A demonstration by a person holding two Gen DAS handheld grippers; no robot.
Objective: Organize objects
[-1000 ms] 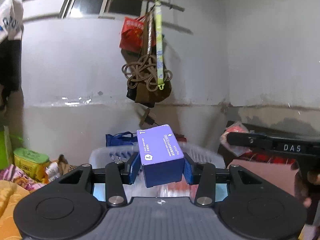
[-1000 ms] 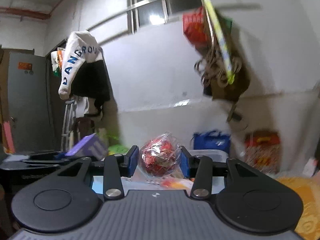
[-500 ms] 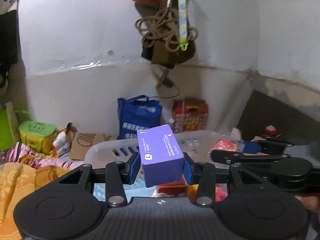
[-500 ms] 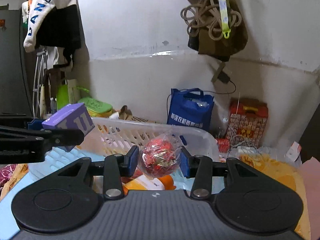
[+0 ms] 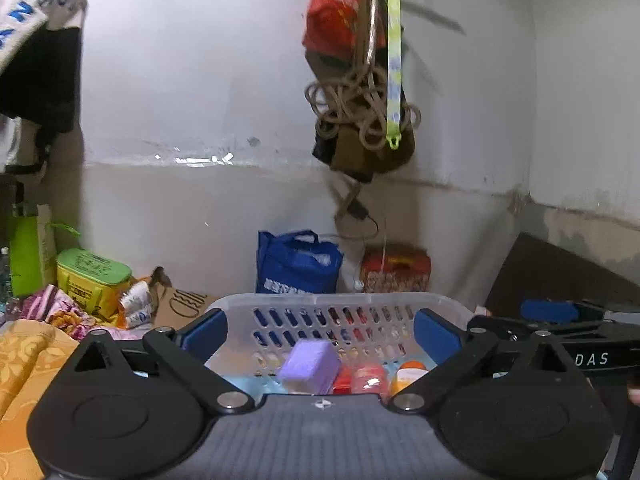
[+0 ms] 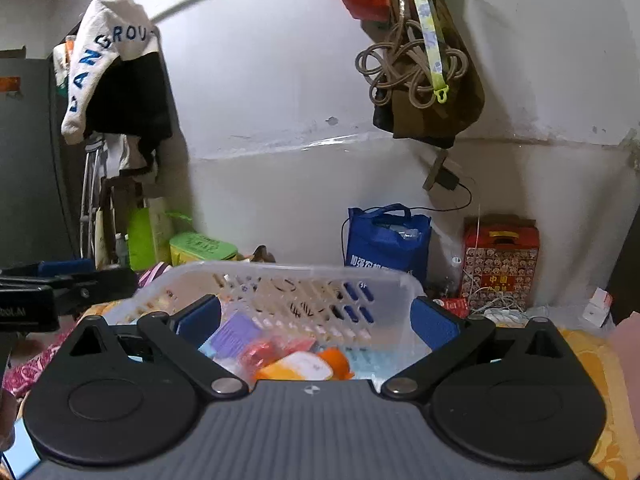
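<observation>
A translucent white slotted basket (image 5: 340,304) (image 6: 280,276) stands just ahead of both grippers. Inside it lie a purple box (image 5: 309,365) (image 6: 236,334), a red wrapped packet (image 5: 370,376) (image 6: 262,350) and an orange-and-white bottle (image 5: 410,371) (image 6: 304,366). My left gripper (image 5: 320,332) hangs over the basket's near side, its jaws opening wide with nothing between the pads. My right gripper (image 6: 318,322) is beside it, jaws likewise opening wide and holding nothing. Each gripper shows at the other view's edge.
Against the white wall stand a blue tote bag (image 5: 298,262) (image 6: 386,238), a red gift box (image 5: 396,268) (image 6: 500,260) and a green lidded tub (image 5: 92,280) (image 6: 202,246). A rope bundle and bags (image 5: 364,112) hang above. Orange patterned cloth (image 5: 24,364) lies underneath.
Both grippers opened: the purple box left the left jaws and the red packet left the right jaws, and both now lie in the basket. Both hands moved closer over the basket.
</observation>
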